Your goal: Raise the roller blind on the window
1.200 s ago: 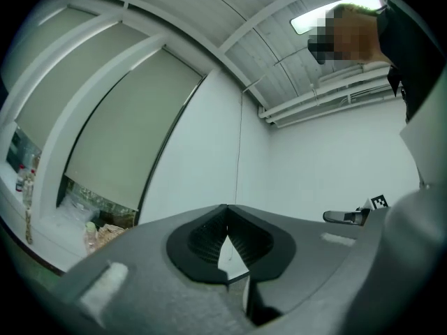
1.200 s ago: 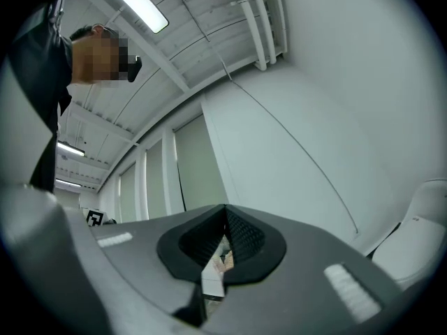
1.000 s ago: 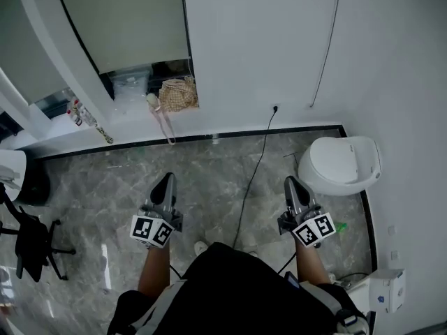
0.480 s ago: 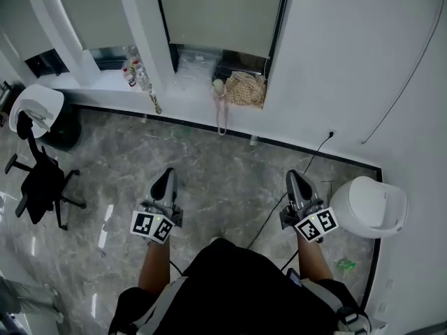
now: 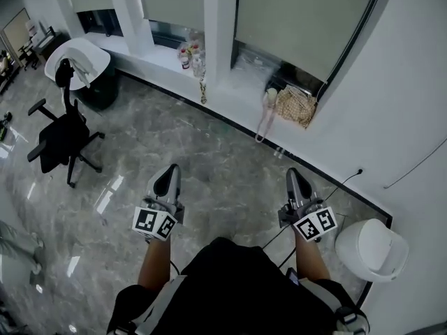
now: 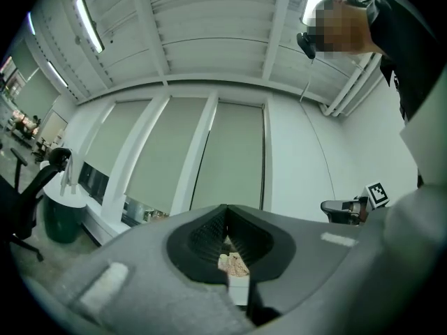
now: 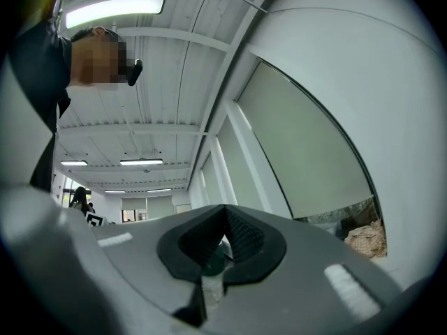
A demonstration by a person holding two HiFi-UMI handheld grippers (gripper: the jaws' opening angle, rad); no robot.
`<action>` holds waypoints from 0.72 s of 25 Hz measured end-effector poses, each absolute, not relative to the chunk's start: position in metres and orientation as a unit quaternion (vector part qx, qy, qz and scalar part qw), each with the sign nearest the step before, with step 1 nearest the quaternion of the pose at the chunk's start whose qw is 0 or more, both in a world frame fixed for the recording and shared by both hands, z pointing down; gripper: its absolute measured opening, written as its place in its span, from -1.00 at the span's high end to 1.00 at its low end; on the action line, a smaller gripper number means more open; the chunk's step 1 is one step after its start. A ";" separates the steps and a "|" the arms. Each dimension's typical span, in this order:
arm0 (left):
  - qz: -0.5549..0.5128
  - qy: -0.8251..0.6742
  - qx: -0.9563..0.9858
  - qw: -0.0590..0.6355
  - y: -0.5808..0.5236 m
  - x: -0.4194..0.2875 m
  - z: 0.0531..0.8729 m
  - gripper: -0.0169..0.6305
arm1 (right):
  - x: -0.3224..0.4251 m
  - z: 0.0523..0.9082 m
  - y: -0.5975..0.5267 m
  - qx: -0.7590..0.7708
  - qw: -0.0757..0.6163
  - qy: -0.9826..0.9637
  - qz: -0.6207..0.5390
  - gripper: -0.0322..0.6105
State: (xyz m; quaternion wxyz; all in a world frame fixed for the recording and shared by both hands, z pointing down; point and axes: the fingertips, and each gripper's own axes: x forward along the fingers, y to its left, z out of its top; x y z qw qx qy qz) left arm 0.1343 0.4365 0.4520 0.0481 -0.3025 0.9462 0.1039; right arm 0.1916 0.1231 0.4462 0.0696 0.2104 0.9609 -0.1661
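Reaching the roller blind [image 5: 307,19] needs a careful step closer first, as the left tongs [image 5: 165,179] and right tongs [image 5: 293,180] are closed and empty.

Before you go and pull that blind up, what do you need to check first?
1. Claws free: ok. Left claw and right claw are shut, holding nothing.
2. Blind down: ok. The blind hangs nearly to the sill.
3. Pull cord spotted: cannot tell. None shows clearly.
4. Near enough to reach: not ok. Both claws are over the floor, away from the blind.
5. Walkway safe: not ok. A black cable crosses the floor by the right claw.
6. Sill clear: not ok. A woven bag sits on it.
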 end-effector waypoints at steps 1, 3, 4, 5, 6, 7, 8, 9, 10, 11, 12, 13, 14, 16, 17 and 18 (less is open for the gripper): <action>0.105 0.949 -0.294 0.048 0.444 0.137 0.452 0.95 | 0.188 0.446 0.131 0.221 0.066 0.959 -0.167 0.89; 0.105 0.954 -0.278 0.048 0.458 0.142 0.454 0.95 | 0.181 0.448 0.144 0.238 0.059 0.955 -0.167 0.89; 0.105 0.956 -0.270 0.047 0.464 0.145 0.456 0.95 | 0.178 0.450 0.149 0.244 0.056 0.953 -0.169 0.89; 0.104 0.958 -0.263 0.046 0.470 0.148 0.459 0.95 | 0.175 0.452 0.152 0.248 0.054 0.952 -0.172 0.89; 0.103 0.960 -0.257 0.044 0.475 0.151 0.463 0.95 | 0.173 0.455 0.154 0.252 0.051 0.950 -0.175 0.89; 0.102 0.961 -0.252 0.042 0.478 0.154 0.467 0.95 | 0.171 0.458 0.156 0.256 0.048 0.949 -0.179 0.89; 0.101 0.963 -0.246 0.040 0.481 0.157 0.471 0.95 | 0.169 0.461 0.158 0.260 0.044 0.947 -0.181 0.89; 0.102 0.965 -0.239 0.035 0.483 0.157 0.473 0.95 | 0.165 0.464 0.161 0.266 0.040 0.946 -0.182 0.89; 0.103 0.967 -0.232 0.029 0.485 0.156 0.475 0.95 | 0.160 0.467 0.164 0.271 0.035 0.944 -0.184 0.89; 0.104 0.968 -0.226 0.025 0.486 0.154 0.476 0.95 | 0.154 0.470 0.166 0.277 0.030 0.943 -0.185 0.89; 0.104 0.969 -0.222 0.023 0.486 0.150 0.477 0.95 | 0.147 0.472 0.168 0.282 0.028 0.941 -0.185 0.89; 0.102 0.970 -0.220 0.023 0.485 0.145 0.478 0.95 | 0.140 0.473 0.168 0.286 0.027 0.940 -0.184 0.89; 0.098 0.970 -0.219 0.025 0.483 0.139 0.478 0.95 | 0.132 0.474 0.168 0.290 0.030 0.939 -0.184 0.89; 0.093 0.971 -0.218 0.031 0.476 0.119 0.475 0.95 | 0.111 0.472 0.163 0.295 0.037 0.937 -0.184 0.89; 0.091 0.971 -0.218 0.034 0.471 0.108 0.472 0.95 | 0.099 0.470 0.159 0.296 0.042 0.936 -0.185 0.89; 0.091 0.971 -0.219 0.037 0.465 0.096 0.471 0.95 | 0.087 0.467 0.153 0.296 0.046 0.936 -0.185 0.89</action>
